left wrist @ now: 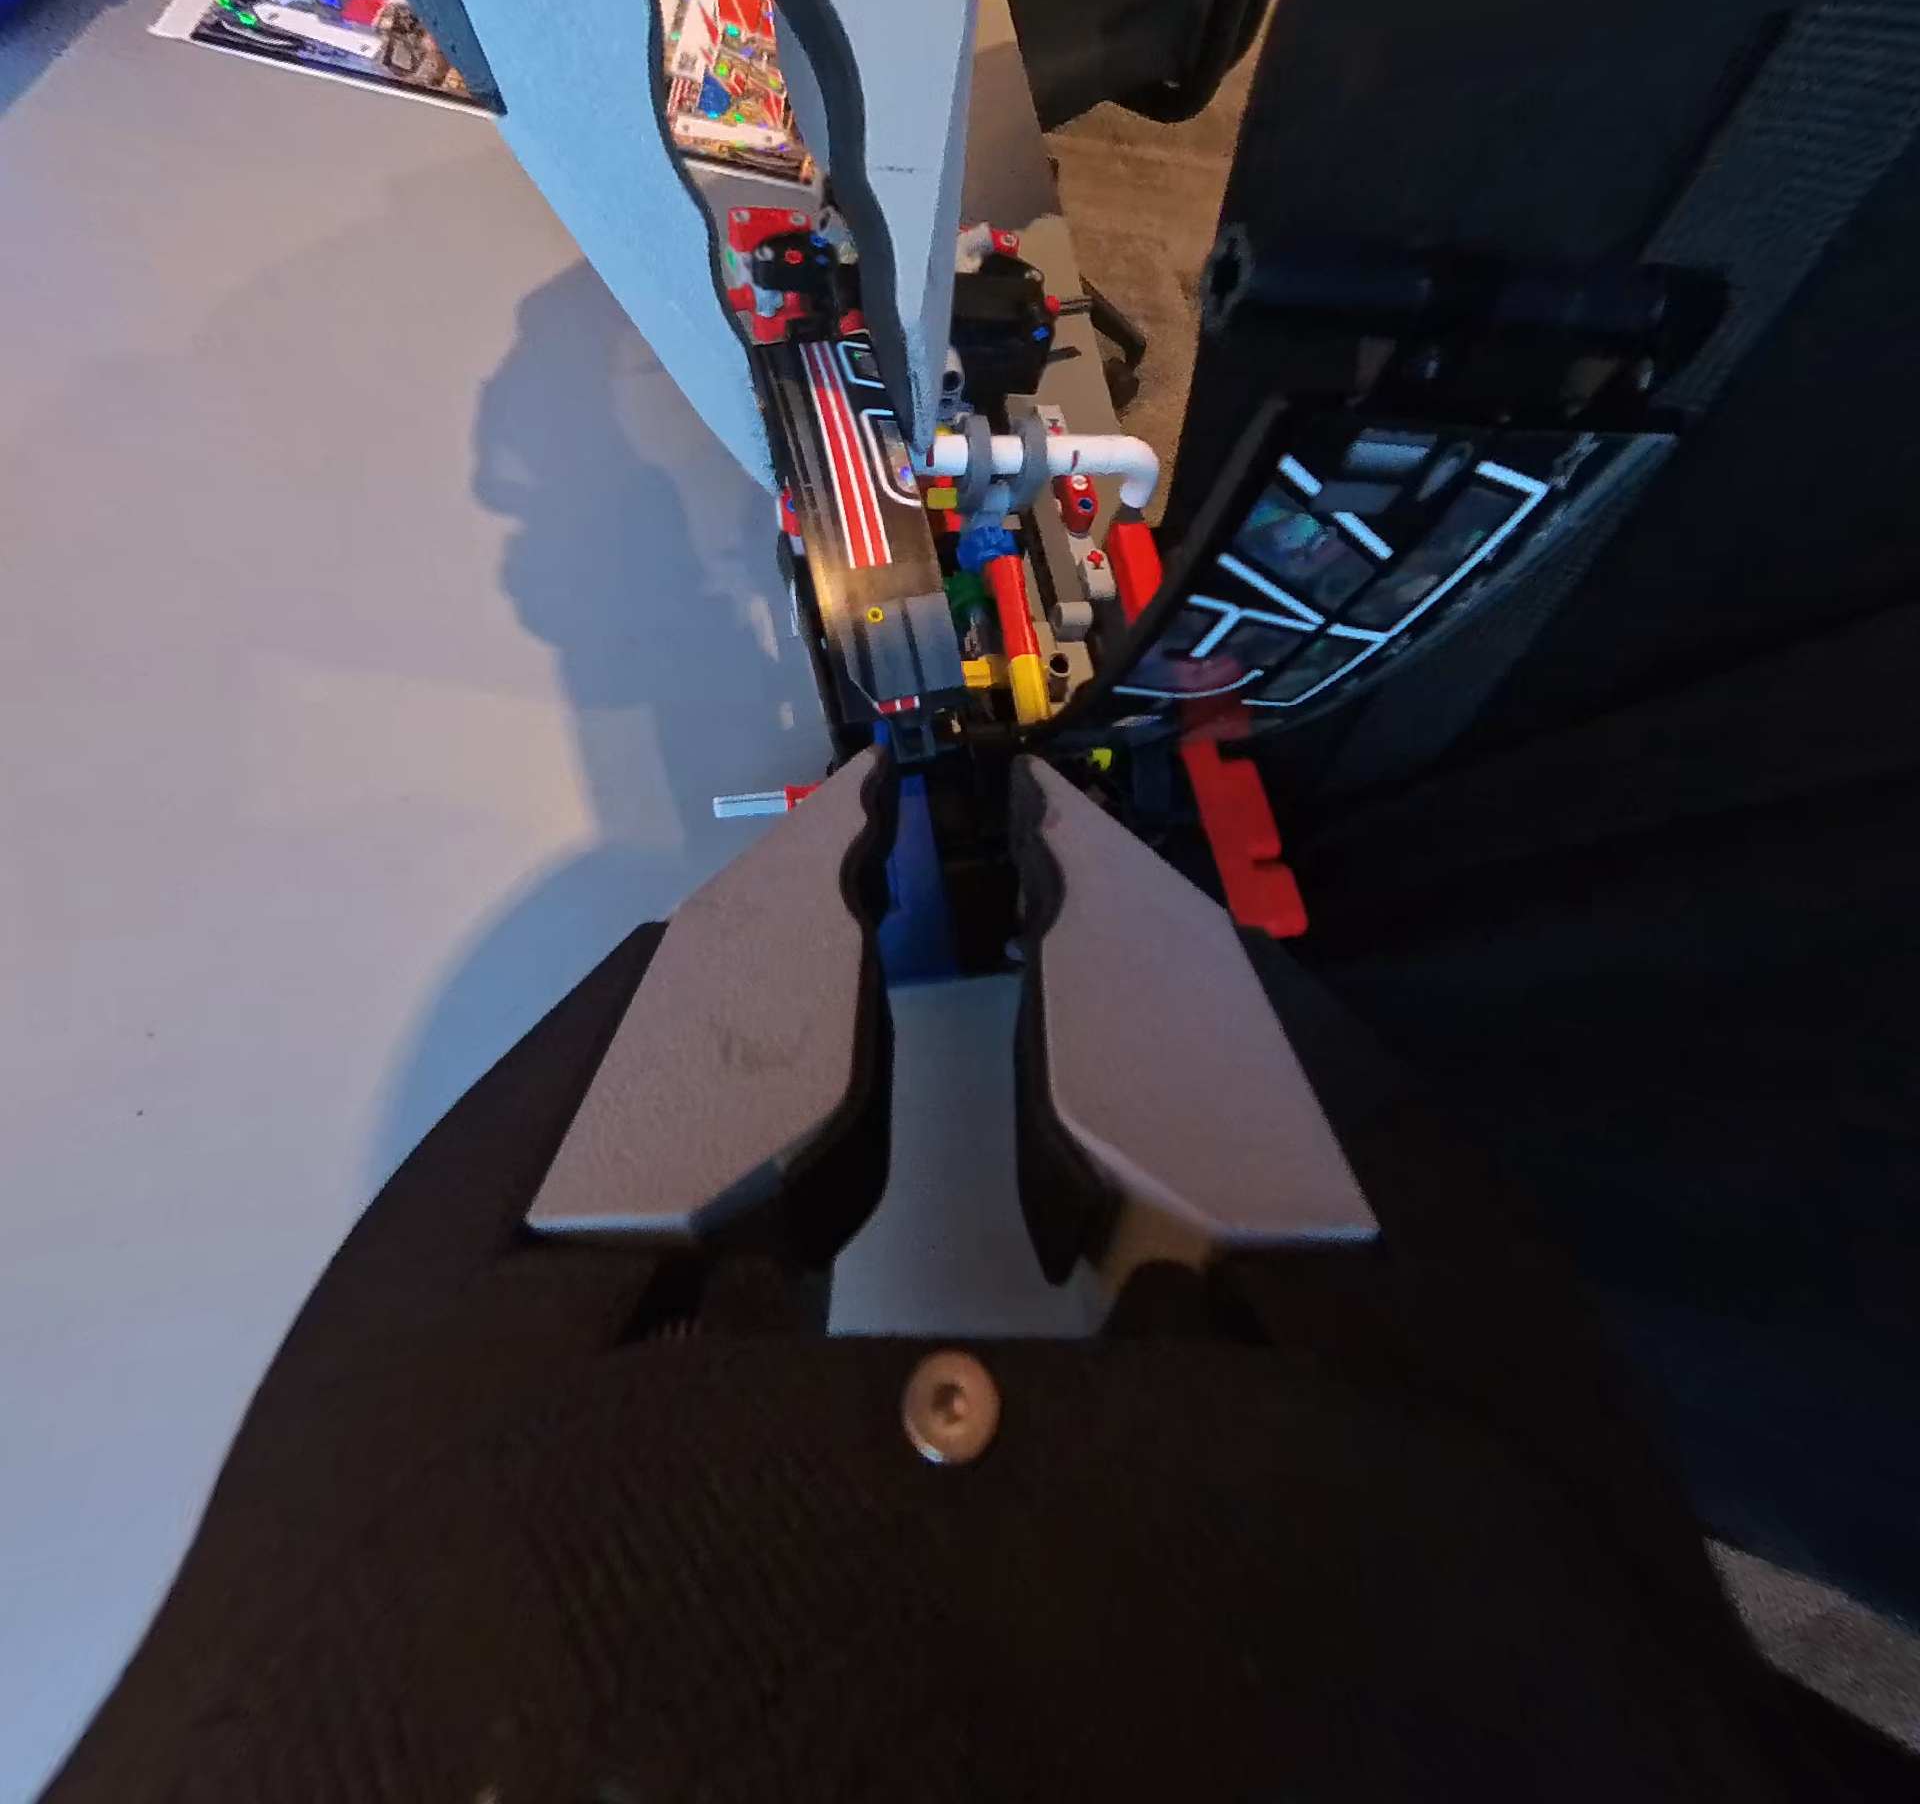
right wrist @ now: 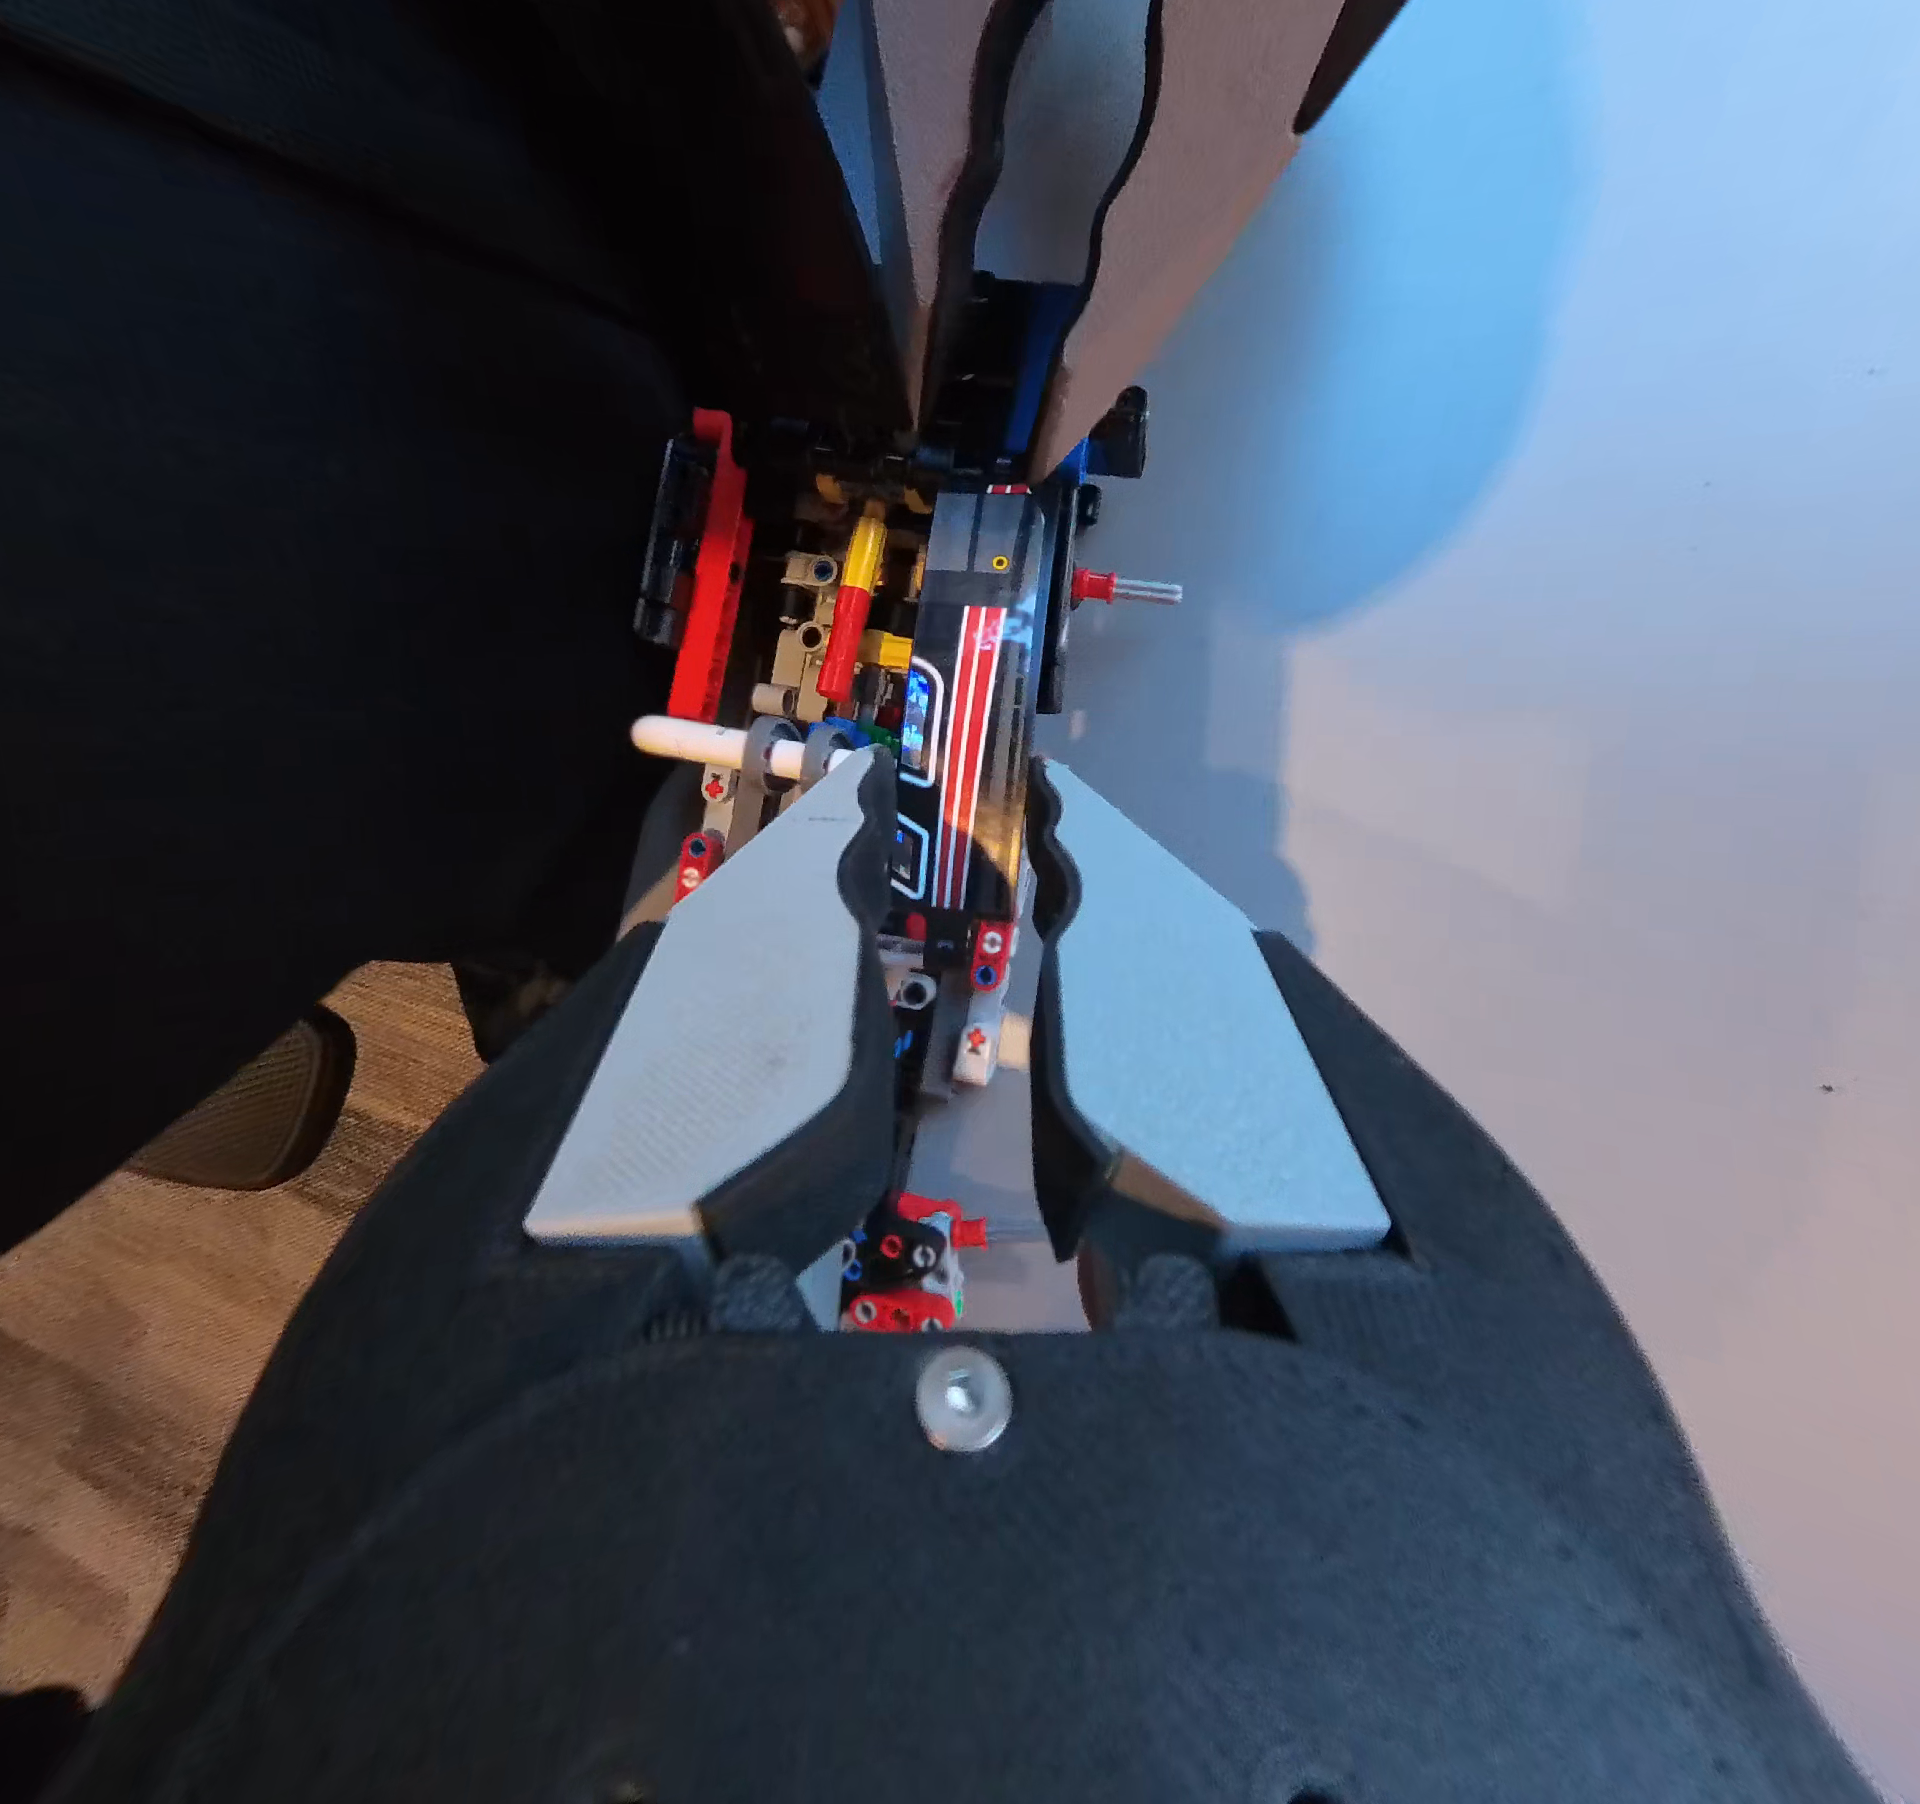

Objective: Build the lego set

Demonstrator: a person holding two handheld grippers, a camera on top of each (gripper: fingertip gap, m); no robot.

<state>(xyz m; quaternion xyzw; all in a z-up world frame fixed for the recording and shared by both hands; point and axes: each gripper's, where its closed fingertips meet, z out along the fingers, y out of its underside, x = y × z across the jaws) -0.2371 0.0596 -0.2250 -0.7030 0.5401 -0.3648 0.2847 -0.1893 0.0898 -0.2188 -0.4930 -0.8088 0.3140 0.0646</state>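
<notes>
Left wrist view: left hand-held gripper (left wrist: 948,767) closed to a narrow gap, clamping the near blue-and-black end of the lego model (left wrist: 914,549); model held above the white table (left wrist: 260,611); right hand-held gripper (left wrist: 842,445) enters from the top, tips at the striped black panel (left wrist: 847,481), beside the white tube (left wrist: 1049,455); printed sheets (left wrist: 312,9) lie on the table behind.

Right wrist view: right hand-held gripper (right wrist: 951,772) part-closed, its pads against the sides of the striped black panel (right wrist: 966,715); left hand-held gripper (right wrist: 982,450) grips the model's far end; red beam (right wrist: 712,570) on the left flank.
</notes>
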